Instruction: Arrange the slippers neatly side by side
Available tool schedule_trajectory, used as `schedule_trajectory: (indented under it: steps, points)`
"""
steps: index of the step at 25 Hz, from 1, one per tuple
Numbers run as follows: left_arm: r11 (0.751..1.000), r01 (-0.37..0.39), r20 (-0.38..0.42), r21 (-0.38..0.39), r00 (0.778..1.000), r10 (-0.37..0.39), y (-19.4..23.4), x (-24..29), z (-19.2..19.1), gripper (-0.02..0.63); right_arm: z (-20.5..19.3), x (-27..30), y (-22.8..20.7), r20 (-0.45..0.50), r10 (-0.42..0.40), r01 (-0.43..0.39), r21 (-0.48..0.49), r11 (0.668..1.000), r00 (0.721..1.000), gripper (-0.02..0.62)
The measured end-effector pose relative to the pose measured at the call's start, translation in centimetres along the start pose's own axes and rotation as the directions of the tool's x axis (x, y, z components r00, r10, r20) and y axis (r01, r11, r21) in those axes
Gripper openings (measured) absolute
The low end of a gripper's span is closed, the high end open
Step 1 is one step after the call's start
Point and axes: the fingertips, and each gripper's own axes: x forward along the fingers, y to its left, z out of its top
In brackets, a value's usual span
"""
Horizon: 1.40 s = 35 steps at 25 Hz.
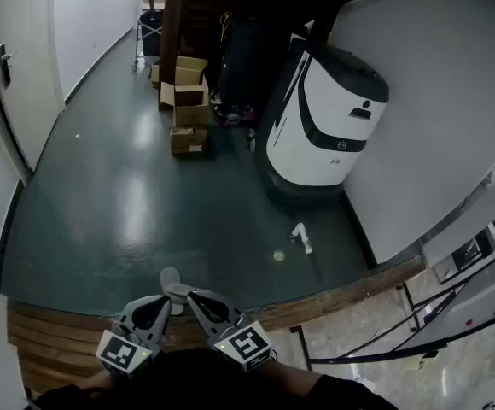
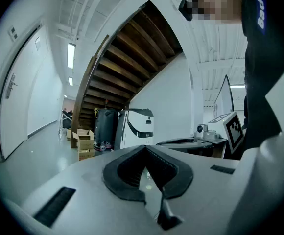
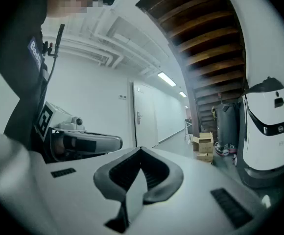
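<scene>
**Not started: no slippers in sight**

Glossy dark-green floor [image 1: 128,203] ahead, with a rounded, smooth-shelled white machine [image 1: 324,118] by the wall and open cardboard boxes [image 1: 188,109] beyond. My left gripper [image 1: 169,297] and right gripper [image 1: 195,297] hang over the wooden step [image 1: 60,331], each with its fingers pressed together on nothing. Next, I reckon, I must find the slippers. I see only a small white scrap [image 1: 301,237].

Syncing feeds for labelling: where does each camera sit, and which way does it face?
Head view: on the person's head, steeply down at the floor; left gripper, right gripper below.
Left gripper view: on it, level over shut jaws toward the staircase; torso right.
Right gripper view: on it, toward a door; torso left.
All share: white robot, cardboard boxes.
</scene>
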Motion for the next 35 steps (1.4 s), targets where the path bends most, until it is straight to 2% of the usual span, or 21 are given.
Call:
schedule_trajectory:
  steps: [15, 24, 35]
  points:
    - [1.000, -0.005, 0.004, 0.002, 1.000, 0.005, -0.2, -0.2, 0.3, 0.000, 0.1, -0.5, -0.1, 0.012, -0.010, 0.010, 0.008, 1.000, 1.000, -0.002]
    - [1.000, 0.001, -0.004, -0.023, 1.000, -0.001, -0.2, 0.1, -0.3, 0.000, -0.1, -0.6, -0.7, 0.057, 0.000, -0.003, 0.058, 0.998, 0.998, -0.002]
    - [0.998, -0.046, -0.012, -0.051, 0.999, 0.046, 0.6, -0.2, -1.3, 0.000, -2.2, 0.9, 0.1, 0.009, 0.094, -0.095, 0.009, 0.995, 0.995, -0.002]
